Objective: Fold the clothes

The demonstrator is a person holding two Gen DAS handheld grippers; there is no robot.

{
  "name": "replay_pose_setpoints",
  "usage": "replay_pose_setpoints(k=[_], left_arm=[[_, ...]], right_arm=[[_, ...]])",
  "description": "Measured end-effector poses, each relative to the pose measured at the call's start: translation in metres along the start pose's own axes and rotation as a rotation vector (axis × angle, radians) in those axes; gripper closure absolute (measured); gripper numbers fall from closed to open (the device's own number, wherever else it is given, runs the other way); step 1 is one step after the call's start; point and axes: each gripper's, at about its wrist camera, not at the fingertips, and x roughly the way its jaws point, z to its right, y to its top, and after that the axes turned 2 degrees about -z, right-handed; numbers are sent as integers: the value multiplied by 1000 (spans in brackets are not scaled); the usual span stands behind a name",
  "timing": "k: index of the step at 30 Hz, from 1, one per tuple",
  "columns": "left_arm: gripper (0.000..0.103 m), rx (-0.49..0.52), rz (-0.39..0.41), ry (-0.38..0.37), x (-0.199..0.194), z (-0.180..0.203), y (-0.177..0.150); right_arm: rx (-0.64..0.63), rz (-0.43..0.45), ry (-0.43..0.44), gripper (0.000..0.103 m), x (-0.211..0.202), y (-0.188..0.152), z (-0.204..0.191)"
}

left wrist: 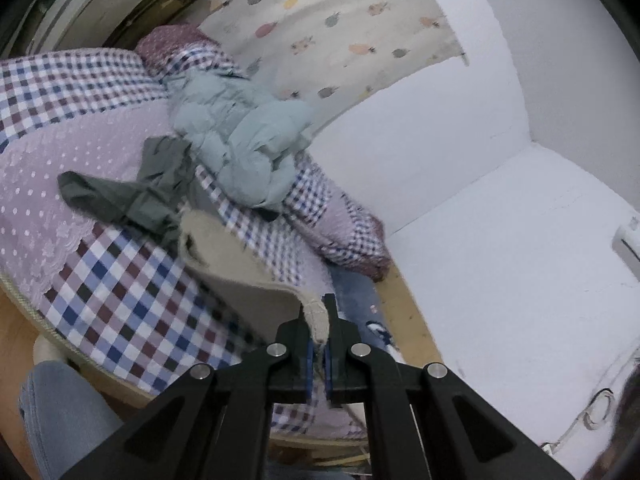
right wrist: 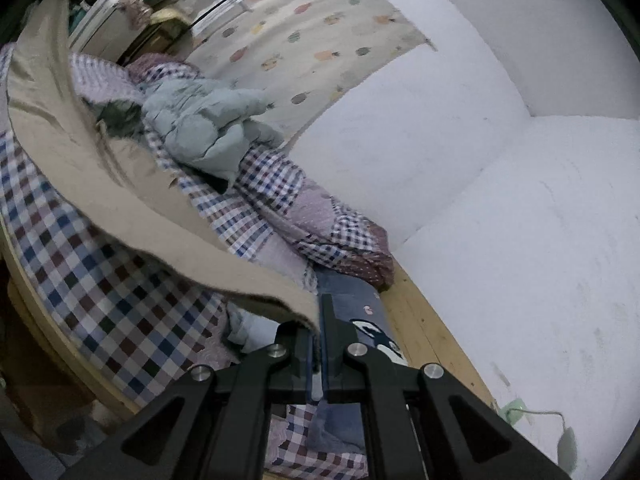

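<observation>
Both grippers pinch the hem of a beige garment [right wrist: 132, 200] lifted above a bed with a checked quilt [right wrist: 100, 292]. The left gripper [left wrist: 319, 336] has its jaws nearly together on a ribbed corner of the fabric; the right gripper [right wrist: 319, 332] clamps another edge the same way. In the right wrist view the cloth's long axis runs from the jaws up toward the upper left – a taut, sagging band. Behind lie a pale blue puffer jacket [left wrist: 240, 140] and a dark green garment [left wrist: 132, 188]. No legible writing shows.

beige garment [right wrist: 120, 184] matt, fuzzy cloth; checked bedcover [left wrist: 120, 300] woven cotton; tool [left wrist: 319, 332] matt black plastic.
</observation>
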Motion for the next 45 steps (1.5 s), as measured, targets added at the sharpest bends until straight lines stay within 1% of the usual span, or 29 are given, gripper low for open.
replay_pose_setpoints(k=[3, 5, 7, 13, 16, 19, 26, 30, 34, 37, 42, 45], left_arm=[[101, -18, 34, -24, -6, 6, 7], [101, -29, 37, -19, 2, 4, 14], [101, -46, 24, -7, 16, 1, 22], [101, -47, -30, 26, 59, -2, 39], [101, -63, -52, 56, 84, -10, 51], [101, -72, -65, 85, 116, -21, 67], [101, -88, -103, 163, 205, -51, 107], [101, -111, -114, 224, 261, -77, 128], [101, -130, -121, 292, 318, -104, 149], [101, -104, -104, 361, 356, -118, 162], [101, -79, -143, 473, 425, -147, 171], [101, -55, -179, 536, 460, -166, 168]], right_arm=[[42, 37, -32, 103, -21, 6, 18], [59, 46, -34, 103, -27, 10, 23], [69, 46, -23, 103, -24, 15, 24], [50, 0, -7, 103, 5, 21, 22], [46, -30, 11, 103, 21, 23, 22], [36, -65, 36, 103, 47, 24, 19], [17, -127, 96, 103, 125, 33, 6], [8, -145, 135, 103, 182, 41, -5], [-21, -174, 188, 103, 257, 52, -29], [-34, -208, 223, 103, 307, 56, -50], [-44, -287, 286, 103, 393, 54, -81], [-68, -350, 324, 103, 445, 45, -103]])
